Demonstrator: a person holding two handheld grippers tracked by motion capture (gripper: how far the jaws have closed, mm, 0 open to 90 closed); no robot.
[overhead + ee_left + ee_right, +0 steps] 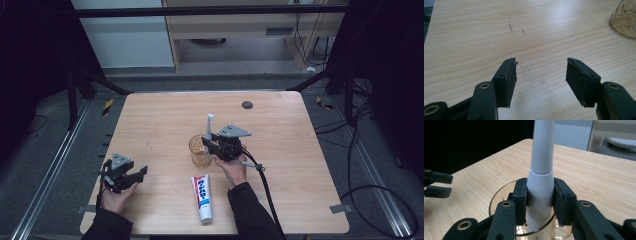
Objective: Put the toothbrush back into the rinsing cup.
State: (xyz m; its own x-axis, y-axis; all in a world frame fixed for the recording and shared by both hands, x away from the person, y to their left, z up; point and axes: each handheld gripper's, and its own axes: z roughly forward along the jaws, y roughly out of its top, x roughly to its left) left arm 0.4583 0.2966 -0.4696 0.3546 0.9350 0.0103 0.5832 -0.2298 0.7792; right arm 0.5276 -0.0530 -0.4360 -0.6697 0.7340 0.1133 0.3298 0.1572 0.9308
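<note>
The toothpaste tube (202, 198) lies flat on the wooden table (280, 165), just behind the right tool and a little to its left, with its cap end pointing to the near edge of the table. Between the two tools it is nearer to the right one. A small dark round spot (247, 105) sits on the table far in front of the right tool, near the far edge. Some thin dark scratches (510, 25) mark the wood in front of the left tool. Beyond the table stands a pale wooden cabinet (240, 30), and black cables (360, 150) lie on the grey floor (45, 145) to the right of the right tool.
</note>
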